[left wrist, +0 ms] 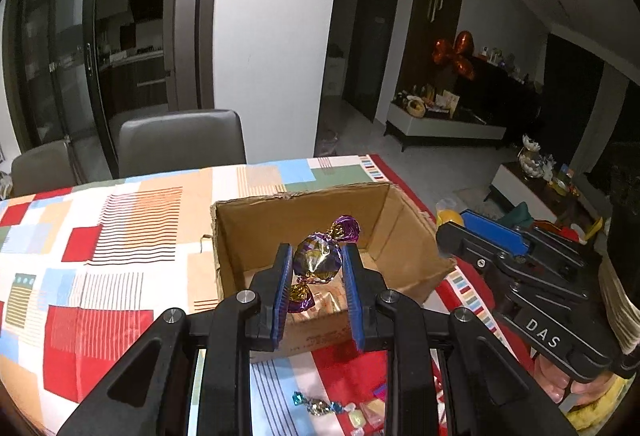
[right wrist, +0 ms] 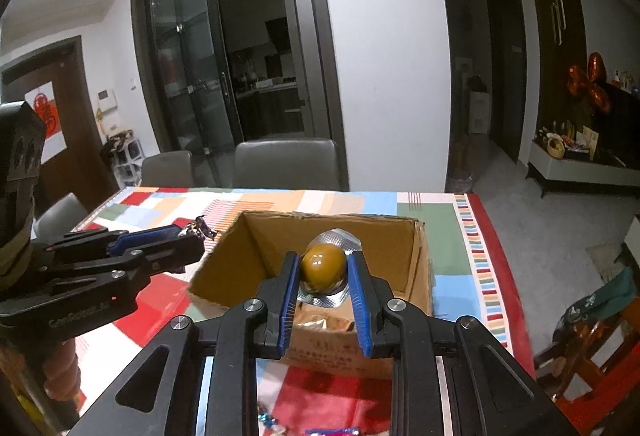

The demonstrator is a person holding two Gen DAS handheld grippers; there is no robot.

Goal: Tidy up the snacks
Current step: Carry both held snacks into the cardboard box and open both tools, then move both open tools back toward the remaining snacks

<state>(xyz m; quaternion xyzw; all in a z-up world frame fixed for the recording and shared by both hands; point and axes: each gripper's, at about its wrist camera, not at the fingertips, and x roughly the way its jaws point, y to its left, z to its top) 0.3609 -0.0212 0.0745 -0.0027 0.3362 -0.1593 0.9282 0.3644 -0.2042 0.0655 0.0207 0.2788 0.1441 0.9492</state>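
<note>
My left tool [left wrist: 316, 268] is clamped on a purple foil candy [left wrist: 318, 262], my right tool [right wrist: 323, 270] on a brown ball in foil blister [right wrist: 324, 265], both above the open cardboard box [left wrist: 404, 232]. Few wrapped snacks [left wrist: 320, 406] remain before the box, some lie inside. The candy's long axis tilts up-right, twisted ends along it.

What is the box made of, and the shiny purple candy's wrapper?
Box: brown cardboard, matte, with rough torn edges. Purple candy wrapper: looks like thin metallic foil or foil-like plastic, glossy and crinkled, twisted at both ends.
</note>
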